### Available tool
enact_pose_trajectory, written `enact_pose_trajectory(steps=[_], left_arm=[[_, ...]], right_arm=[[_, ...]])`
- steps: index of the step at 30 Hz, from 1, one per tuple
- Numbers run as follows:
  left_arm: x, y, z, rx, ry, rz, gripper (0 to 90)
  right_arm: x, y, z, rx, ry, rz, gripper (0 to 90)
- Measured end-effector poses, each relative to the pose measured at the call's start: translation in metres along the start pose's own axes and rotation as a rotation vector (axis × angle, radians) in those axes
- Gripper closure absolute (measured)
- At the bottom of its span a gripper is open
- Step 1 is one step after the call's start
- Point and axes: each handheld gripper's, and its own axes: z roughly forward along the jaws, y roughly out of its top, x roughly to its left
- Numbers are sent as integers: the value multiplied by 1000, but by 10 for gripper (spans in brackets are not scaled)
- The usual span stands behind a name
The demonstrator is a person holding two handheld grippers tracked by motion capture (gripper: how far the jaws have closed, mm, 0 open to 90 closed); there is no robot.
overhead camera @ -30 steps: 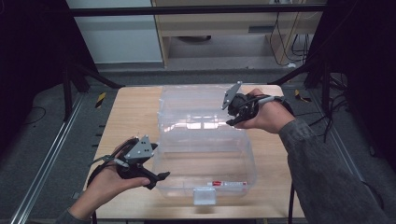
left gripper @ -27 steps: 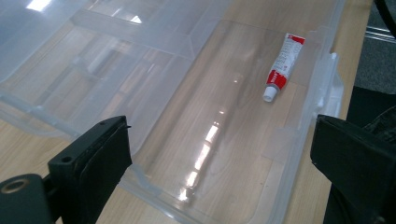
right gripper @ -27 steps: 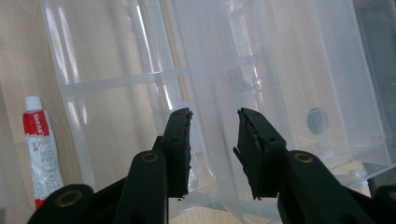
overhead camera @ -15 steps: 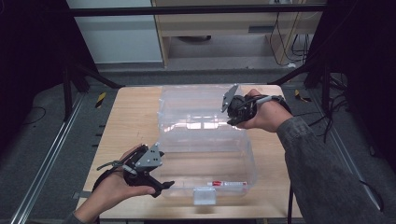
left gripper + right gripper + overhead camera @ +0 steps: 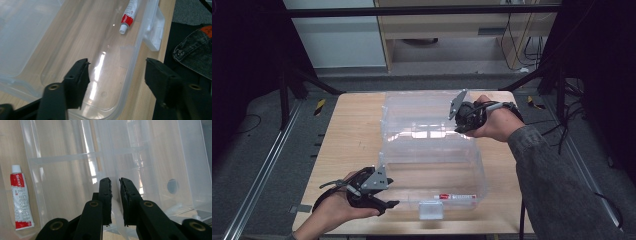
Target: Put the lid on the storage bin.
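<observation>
- i have a clear plastic box (image 5: 432,165) lying open on the wooden table (image 5: 347,135), its lid (image 5: 422,115) swung up on the far side.
- my right gripper (image 5: 458,126) sits at the far right of the box, where the lid meets the body.
- in the right gripper view the right gripper (image 5: 115,182) has its jaws drawn nearly together with a thin clear plastic wall running up between the pads; they have just been closing, and the pads look pressed on that wall, which i take to be the lid's edge.
- my left gripper (image 5: 388,202) is at the near left corner of the box, low over the table edge.
- in the left gripper view the left gripper (image 5: 117,72) has its jaws standing apart, straddling the box's near rim (image 5: 135,65): one jaw is inside the box, the other outside it. they have just been closing, but neither pad touches the plastic.
- a small red and white tube (image 5: 456,197) lies flat on the box floor near the front wall, just behind the white latch (image 5: 431,212).
- from the left gripper the tube (image 5: 129,15) lies well beyond the jaws, its white cap pointing toward them.
- from the right gripper the tube (image 5: 21,200) shows through the clear wall, at the left.
</observation>
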Motion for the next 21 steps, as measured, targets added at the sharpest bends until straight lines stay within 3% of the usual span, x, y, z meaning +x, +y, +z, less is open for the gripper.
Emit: enact_pose_trajectory(steps=[14, 21], left_arm=[[3, -10, 27, 67, -91, -27, 603], [3, -9, 37, 75, -106, -43, 687]], right_arm=[[-1, 0, 1, -8, 3, 8, 790], [-1, -1, 1, -9, 2, 16, 788]])
